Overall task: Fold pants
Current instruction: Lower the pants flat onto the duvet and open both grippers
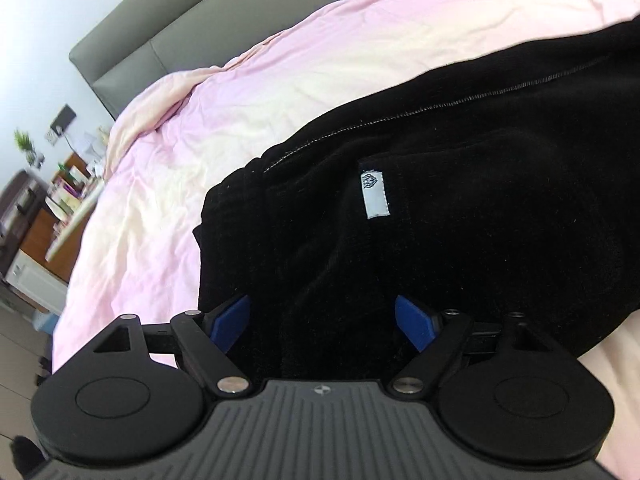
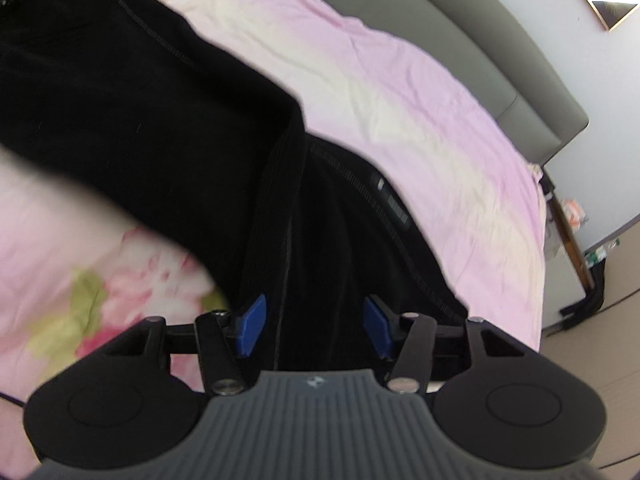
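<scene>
Black pants (image 1: 460, 208) lie across a pink bedsheet (image 1: 248, 92). Their waist end carries a small white label (image 1: 376, 194), and a stitched seam runs along the top. My left gripper (image 1: 322, 320) hovers over the near edge of this waist end, open wide. Black cloth lies under the gap, and its blue pads (image 1: 236, 322) press on nothing. In the right wrist view the pants (image 2: 140, 120) stretch away to the upper left, with a folded layer and ribbed edge near the middle. My right gripper (image 2: 316, 328) is open over the cloth there, its blue pads (image 2: 252, 330) clear of it.
A grey padded headboard (image 1: 160, 28) runs along the far side of the bed. A wooden shelf with books and a plant (image 1: 60, 196) stands beyond the bed's left edge. The sheet has a floral print (image 2: 100, 280) near my right gripper. Floor and cables (image 2: 592, 304) lie past the bed's right edge.
</scene>
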Demonstrator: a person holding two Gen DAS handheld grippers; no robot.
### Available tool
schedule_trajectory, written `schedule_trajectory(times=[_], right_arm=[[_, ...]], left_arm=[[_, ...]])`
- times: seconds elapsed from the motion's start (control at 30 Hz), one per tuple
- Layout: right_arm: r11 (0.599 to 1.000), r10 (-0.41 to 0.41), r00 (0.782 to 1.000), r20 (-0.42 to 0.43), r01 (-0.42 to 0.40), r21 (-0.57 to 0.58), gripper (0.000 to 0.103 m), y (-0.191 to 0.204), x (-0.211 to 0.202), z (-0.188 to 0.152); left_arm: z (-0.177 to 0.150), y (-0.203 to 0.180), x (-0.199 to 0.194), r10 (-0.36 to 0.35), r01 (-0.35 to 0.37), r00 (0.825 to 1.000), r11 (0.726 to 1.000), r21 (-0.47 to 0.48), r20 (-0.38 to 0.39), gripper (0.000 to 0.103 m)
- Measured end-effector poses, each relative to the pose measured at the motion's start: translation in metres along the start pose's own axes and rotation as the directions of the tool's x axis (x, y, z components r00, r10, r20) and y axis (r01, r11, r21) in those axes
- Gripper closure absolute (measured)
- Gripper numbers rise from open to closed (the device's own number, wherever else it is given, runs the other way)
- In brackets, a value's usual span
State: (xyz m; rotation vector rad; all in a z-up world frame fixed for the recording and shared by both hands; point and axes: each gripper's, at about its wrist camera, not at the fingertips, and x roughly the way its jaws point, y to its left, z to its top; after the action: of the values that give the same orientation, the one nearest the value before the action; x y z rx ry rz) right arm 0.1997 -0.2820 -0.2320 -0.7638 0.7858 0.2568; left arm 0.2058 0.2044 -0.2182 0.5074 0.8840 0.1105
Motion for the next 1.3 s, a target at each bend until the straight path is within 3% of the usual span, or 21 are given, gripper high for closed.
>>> schedule_trajectory(times=[0.13, 0.27, 0.43, 0.57, 0.63, 0.67, 0.77, 0.8, 0.83, 0.97, 1.07, 1.17, 1.23, 1.3], right_arm=[[1.000, 0.004, 0.999, -0.040, -0.005, -0.003, 0.047, 0.011, 0.006, -0.028], [1.000, -0.023, 0.998, -0.051, 0.023, -0.005, 0.047, 0.014, 0.018, -0.043], [1.000, -0.004, 0.998, -0.057, 0.006, 0.022, 0.055, 0.008, 0.027, -0.048], [1.000, 0.000, 0.999, -0.051, 0.000, -0.002, 0.066, 0.012, 0.027, -0.051], [1.000, 0.012, 0.998, -0.057, -0.013, -0.017, 0.082, 0.018, 0.024, -0.052], [0.999, 0.025, 0.998, -0.065, -0.026, -0.019, 0.096, 0.018, 0.027, -0.052], [1.000, 0.021, 0.999, -0.044, -0.021, -0.007, 0.094, 0.023, 0.019, -0.046], [0.999, 0.036, 0.999, -0.027, -0.036, 0.010, 0.084, 0.024, 0.015, -0.045], [0.998, 0.054, 0.998, -0.019, -0.054, 0.021, 0.080, 0.024, 0.012, -0.045], [0.998, 0.054, 0.997, -0.053, -0.055, -0.017, 0.080, 0.029, 0.015, -0.053], [0.998, 0.059, 0.997, -0.041, -0.058, 0.018, 0.079, 0.020, 0.007, -0.056], [0.991, 0.130, 0.991, -0.020, -0.129, 0.037, 0.071, 0.015, -0.004, -0.059], [0.988, 0.157, 0.986, -0.048, -0.157, -0.007, 0.070, 0.022, -0.003, -0.063], [0.991, 0.117, 0.989, -0.092, -0.122, -0.046, 0.073, 0.029, 0.004, -0.067]], left_arm=[[0.001, -0.011, -0.001, 0.037, -0.037, 0.999, 0.998, 0.060, -0.005, 0.006], [0.001, -0.006, -0.001, 0.019, -0.019, 1.000, 0.999, 0.027, -0.021, 0.006], [-0.001, -0.006, -0.003, 0.021, -0.021, 1.000, 1.000, 0.017, -0.021, 0.005], [0.001, -0.008, -0.001, 0.034, -0.034, 0.999, 0.999, 0.009, -0.031, 0.005], [0.002, -0.006, 0.001, 0.034, -0.034, 0.999, 0.999, 0.004, -0.035, 0.005], [0.002, -0.006, 0.000, 0.035, -0.035, 0.999, 0.999, 0.003, -0.036, 0.005], [0.002, -0.007, -0.002, 0.039, -0.038, 0.999, 0.999, 0.003, -0.035, 0.005], [0.002, -0.007, -0.002, 0.039, -0.039, 0.999, 0.999, 0.004, -0.035, 0.005], [0.002, -0.007, -0.002, 0.039, -0.039, 0.999, 0.999, 0.004, -0.035, 0.004], [0.004, -0.007, 0.000, 0.039, -0.039, 0.998, 0.999, 0.001, -0.041, 0.004], [0.003, -0.007, -0.001, 0.041, -0.041, 0.998, 0.999, 0.004, -0.039, 0.004], [0.002, -0.006, -0.001, 0.038, -0.038, 0.999, 0.999, -0.003, -0.035, 0.004], [0.002, -0.005, 0.000, 0.036, -0.037, 0.999, 0.999, -0.014, -0.038, 0.003], [0.002, -0.005, 0.000, 0.041, -0.042, 0.998, 0.999, -0.015, -0.039, 0.002]])
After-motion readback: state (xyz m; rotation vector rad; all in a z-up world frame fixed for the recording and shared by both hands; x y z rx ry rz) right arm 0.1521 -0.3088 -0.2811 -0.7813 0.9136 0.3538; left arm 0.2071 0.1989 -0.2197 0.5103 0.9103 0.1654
